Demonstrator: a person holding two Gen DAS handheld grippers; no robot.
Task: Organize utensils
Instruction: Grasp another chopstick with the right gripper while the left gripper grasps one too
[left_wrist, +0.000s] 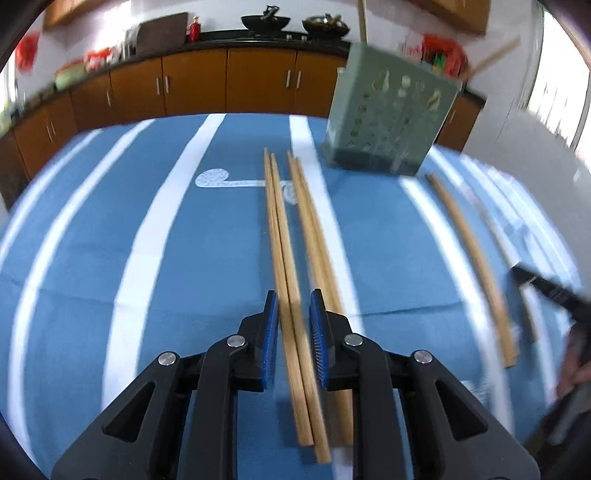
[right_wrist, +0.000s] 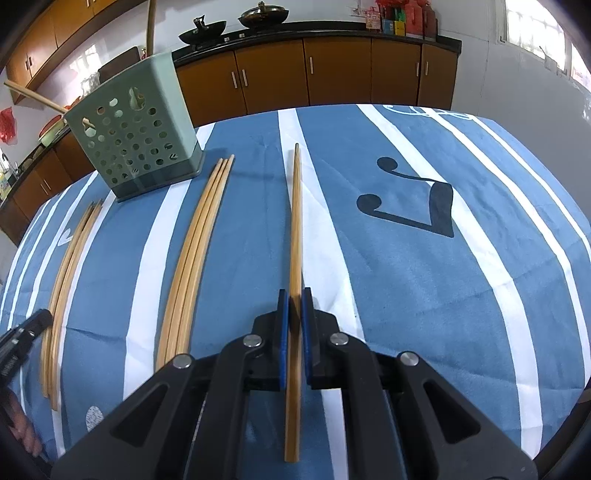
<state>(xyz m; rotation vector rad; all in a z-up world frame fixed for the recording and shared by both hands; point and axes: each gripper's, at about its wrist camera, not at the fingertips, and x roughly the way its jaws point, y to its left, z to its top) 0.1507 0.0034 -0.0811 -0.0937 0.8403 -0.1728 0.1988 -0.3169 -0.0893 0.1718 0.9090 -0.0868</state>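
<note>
My left gripper (left_wrist: 294, 295) hangs low over a pair of wooden chopsticks (left_wrist: 284, 236). Its blue pads flank the pair with a thin gap on each side, so it is open. A second pair (left_wrist: 314, 236) lies just to the right, partly under the right finger. My right gripper (right_wrist: 294, 295) is shut on a long wooden chopstick (right_wrist: 295, 221) that points away along the cloth. A green perforated utensil holder (left_wrist: 391, 110) (right_wrist: 136, 147) stands at the back with one chopstick (right_wrist: 33, 94) leaning out of it.
Three more chopsticks (right_wrist: 195, 251) (left_wrist: 472, 266) lie between the two grippers. A blue tablecloth (right_wrist: 443, 277) with white stripes covers the table. Brown cabinets (right_wrist: 332, 70) and woks (left_wrist: 264, 22) line the far wall. A person's hand (left_wrist: 576, 369) shows at the right edge.
</note>
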